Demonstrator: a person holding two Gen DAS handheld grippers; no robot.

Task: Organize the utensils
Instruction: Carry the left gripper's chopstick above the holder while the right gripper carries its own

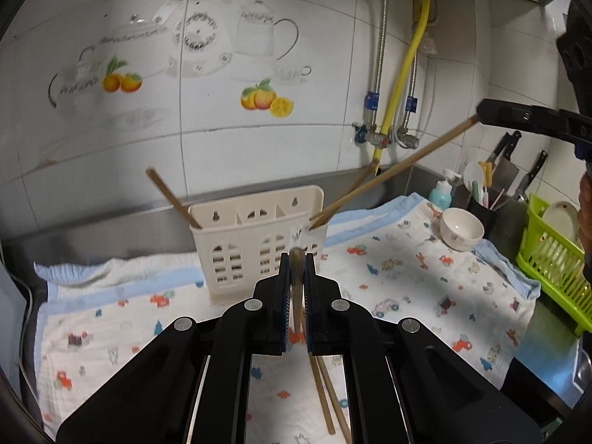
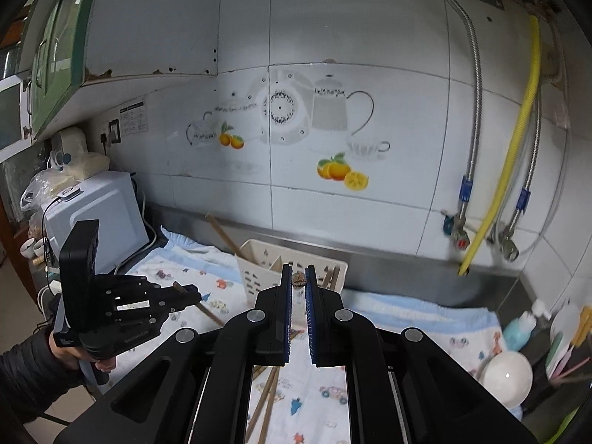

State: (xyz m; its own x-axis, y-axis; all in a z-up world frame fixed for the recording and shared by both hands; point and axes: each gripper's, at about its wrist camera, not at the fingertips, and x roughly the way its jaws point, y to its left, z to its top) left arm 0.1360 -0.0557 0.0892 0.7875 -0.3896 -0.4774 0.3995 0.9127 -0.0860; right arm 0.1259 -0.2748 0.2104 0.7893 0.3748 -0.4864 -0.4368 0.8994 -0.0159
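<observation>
A cream plastic utensil holder (image 1: 236,236) stands on a printed cloth (image 1: 407,277) by the wall. One chopstick (image 1: 170,198) leans out of its left compartment and another (image 1: 355,187) out of its right. My left gripper (image 1: 296,259) is shut on a brown chopstick (image 1: 297,288), in front of and above the holder. My right gripper (image 2: 298,272) is shut on a chopstick's end (image 2: 299,278). In the left wrist view this long chopstick (image 1: 407,162) slants from the right gripper (image 1: 481,113) down to the holder's right compartment. Two loose chopsticks (image 1: 323,399) lie on the cloth.
A white bowl (image 1: 460,227), a blue bottle (image 1: 440,192), a dark cup of utensils (image 1: 481,209), knives (image 1: 503,170) and a green dish rack (image 1: 551,259) stand at the right. Pipes and valves (image 1: 381,137) run down the tiled wall. A microwave (image 2: 100,218) sits at the left.
</observation>
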